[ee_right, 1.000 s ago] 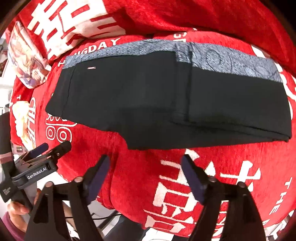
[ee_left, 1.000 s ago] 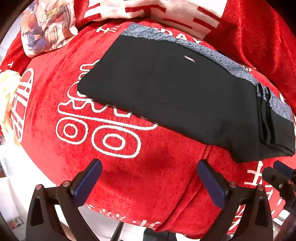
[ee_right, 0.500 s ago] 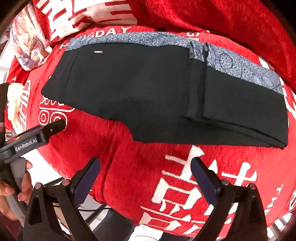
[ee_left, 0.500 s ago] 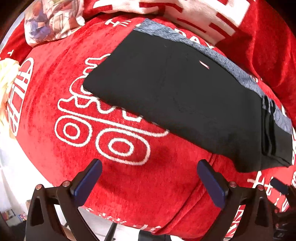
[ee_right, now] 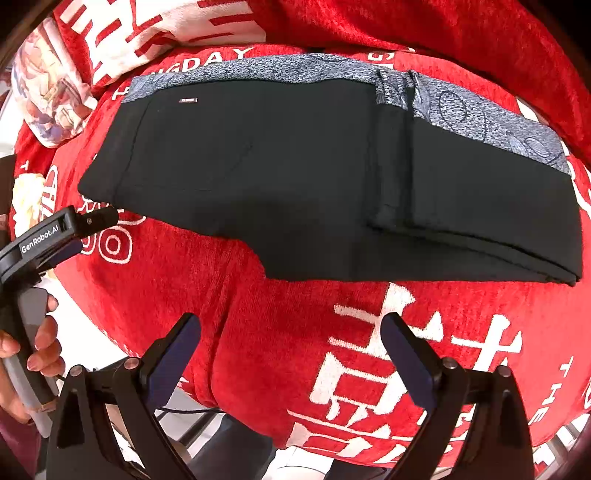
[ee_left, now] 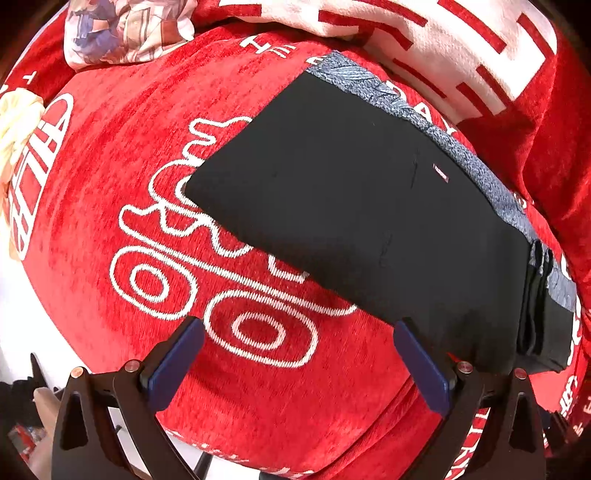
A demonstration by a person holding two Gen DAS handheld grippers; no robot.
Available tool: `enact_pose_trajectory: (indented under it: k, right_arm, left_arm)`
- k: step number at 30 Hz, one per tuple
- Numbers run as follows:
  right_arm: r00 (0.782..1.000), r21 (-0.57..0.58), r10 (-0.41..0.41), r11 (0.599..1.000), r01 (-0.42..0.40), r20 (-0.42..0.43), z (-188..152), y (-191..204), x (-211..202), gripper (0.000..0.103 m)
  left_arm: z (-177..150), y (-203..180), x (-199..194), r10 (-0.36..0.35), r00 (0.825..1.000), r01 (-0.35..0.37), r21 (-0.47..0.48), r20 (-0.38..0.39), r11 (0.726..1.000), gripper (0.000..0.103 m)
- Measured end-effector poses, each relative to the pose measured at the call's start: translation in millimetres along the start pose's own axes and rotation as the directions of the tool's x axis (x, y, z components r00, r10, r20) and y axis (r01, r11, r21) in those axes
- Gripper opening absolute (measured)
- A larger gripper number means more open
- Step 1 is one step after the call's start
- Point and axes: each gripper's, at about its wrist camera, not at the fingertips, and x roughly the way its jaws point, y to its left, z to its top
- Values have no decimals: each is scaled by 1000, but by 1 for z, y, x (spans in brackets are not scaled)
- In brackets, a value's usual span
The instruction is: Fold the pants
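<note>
Black pants (ee_left: pixel 362 221) with a grey patterned side stripe lie flat on a red cloth-covered surface, the legs folded back over at the right end; they also show in the right wrist view (ee_right: pixel 295 177). My left gripper (ee_left: pixel 295 354) is open and empty, hovering over the red cloth just short of the pants' near edge, its right finger at that edge. It also shows at the left of the right wrist view (ee_right: pixel 77 229). My right gripper (ee_right: pixel 291 350) is open and empty, above the cloth in front of the pants' near edge.
The red cloth (ee_left: pixel 110 177) with white print covers the surface and rises behind. A printed cushion (ee_left: pixel 125 29) lies at the far left, a cream item (ee_left: pixel 14 122) at the left edge. The surface's near edge drops off just below both grippers.
My left gripper has moved forward and to the left, closer to the pants' waist end. My right gripper has moved closer to the pants and opened wider.
</note>
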Motion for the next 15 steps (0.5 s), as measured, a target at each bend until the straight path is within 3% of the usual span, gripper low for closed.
enact_pose_trajectory:
  k: [9,15]
  right_arm:
    - [1000,16,14,1000,-14,-10,4,0,5,99]
    - [1000,26,21,999,-20,-17,4,0,8,99]
  left_arm:
    - [13,18,-1,-98,995,100,-69,24,993,103]
    - [16,24,-2,-107,994,108,-68,19,992,103]
